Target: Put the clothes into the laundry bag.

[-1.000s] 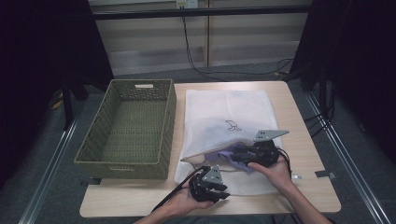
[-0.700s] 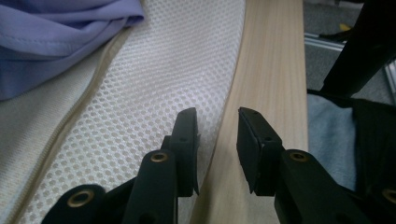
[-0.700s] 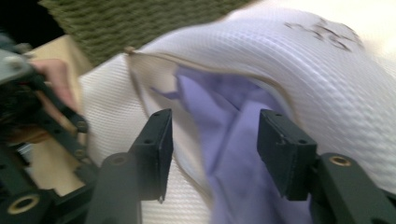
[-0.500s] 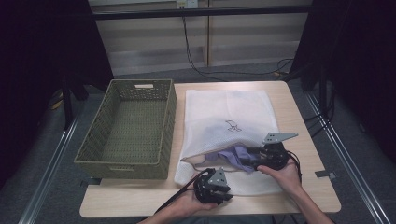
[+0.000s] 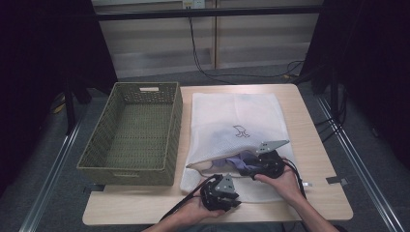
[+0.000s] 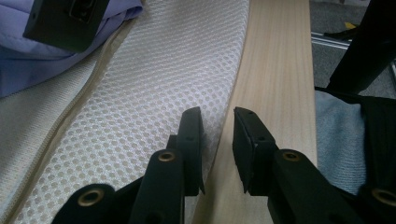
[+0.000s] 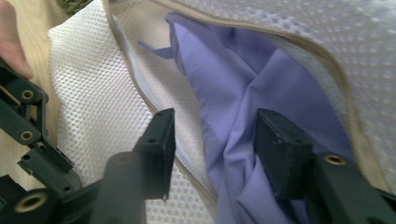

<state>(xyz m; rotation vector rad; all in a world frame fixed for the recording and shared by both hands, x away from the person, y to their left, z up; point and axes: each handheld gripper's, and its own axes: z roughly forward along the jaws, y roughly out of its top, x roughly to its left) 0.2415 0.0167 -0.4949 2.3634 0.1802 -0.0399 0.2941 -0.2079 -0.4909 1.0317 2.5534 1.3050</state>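
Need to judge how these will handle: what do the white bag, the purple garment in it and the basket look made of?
White bag: synthetic mesh, by its honeycomb holes, with a beige woven zipper band. Purple garment: thin matte woven cloth, seamed and creased. Basket: olive woven wicker or similar.

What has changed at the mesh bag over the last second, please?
The right gripper has sunk towards the bag's opening, its fingers having just been closing a little, open astride the purple garment. The left gripper keeps pinching the mesh bag's near edge. The basket has not moved.
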